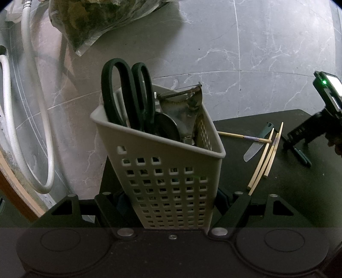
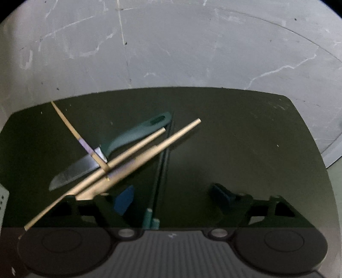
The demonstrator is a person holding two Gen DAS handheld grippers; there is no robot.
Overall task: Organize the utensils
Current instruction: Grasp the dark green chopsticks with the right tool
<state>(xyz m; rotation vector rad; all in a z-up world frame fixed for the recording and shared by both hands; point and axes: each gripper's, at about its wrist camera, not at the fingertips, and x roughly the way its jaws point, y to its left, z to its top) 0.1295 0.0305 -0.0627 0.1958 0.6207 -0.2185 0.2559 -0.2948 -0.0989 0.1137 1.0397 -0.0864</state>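
My left gripper (image 1: 171, 205) is shut on a grey perforated utensil basket (image 1: 171, 181), holding it tilted on a black table (image 1: 288, 192). The basket holds black-handled scissors (image 1: 126, 94) and a metal peeler (image 1: 188, 107). To its right lie several wooden chopsticks (image 1: 265, 158) and a green-handled knife (image 1: 258, 143). My right gripper (image 2: 173, 198) is open above the table, just behind a pair of dark green chopsticks (image 2: 160, 171). The knife (image 2: 102, 158) and wooden chopsticks (image 2: 136, 158) lie ahead to its left. The right gripper (image 1: 303, 147) also shows at the right edge of the left wrist view.
The black table (image 2: 235, 139) stands on a grey marble floor (image 2: 171, 42). A white hose (image 1: 32, 107) loops on the floor at the left, and a plastic bag (image 1: 96, 19) of dark material lies at the back.
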